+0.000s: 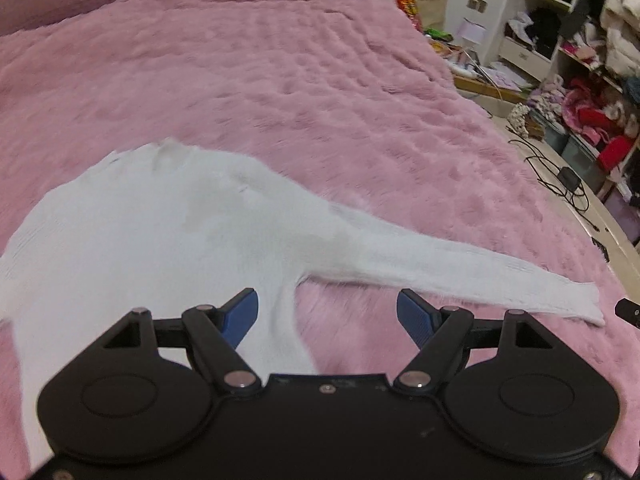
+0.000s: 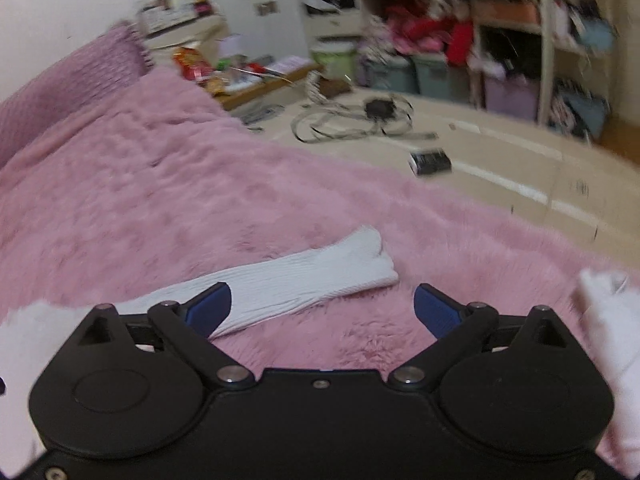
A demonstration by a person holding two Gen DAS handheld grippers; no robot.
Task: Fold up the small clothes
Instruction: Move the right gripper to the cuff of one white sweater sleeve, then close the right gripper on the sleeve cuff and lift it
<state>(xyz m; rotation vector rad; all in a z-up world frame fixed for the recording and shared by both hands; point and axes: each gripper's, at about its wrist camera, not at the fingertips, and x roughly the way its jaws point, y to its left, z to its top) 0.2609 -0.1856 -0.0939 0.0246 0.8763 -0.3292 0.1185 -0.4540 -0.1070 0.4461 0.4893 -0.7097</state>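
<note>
White sweater (image 1: 160, 220) lies under the wide-open left gripper (image 1: 327, 312); its sleeve (image 2: 304, 280) crosses beneath the wide-open right gripper's (image 2: 323, 306) left finger.

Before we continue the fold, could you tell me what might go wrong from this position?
The right gripper is open with only its left pad over the white sleeve, so closing could miss it or snag the fluffy pink blanket. The left gripper straddles the armpit edge, risking a bunched, uneven grab.

A white knit top (image 1: 168, 232) lies flat on the pink furry blanket (image 1: 280, 80), its sleeve (image 1: 460, 276) stretched right, the left gripper (image 1: 327, 312) wide apart above its near edge.
</note>
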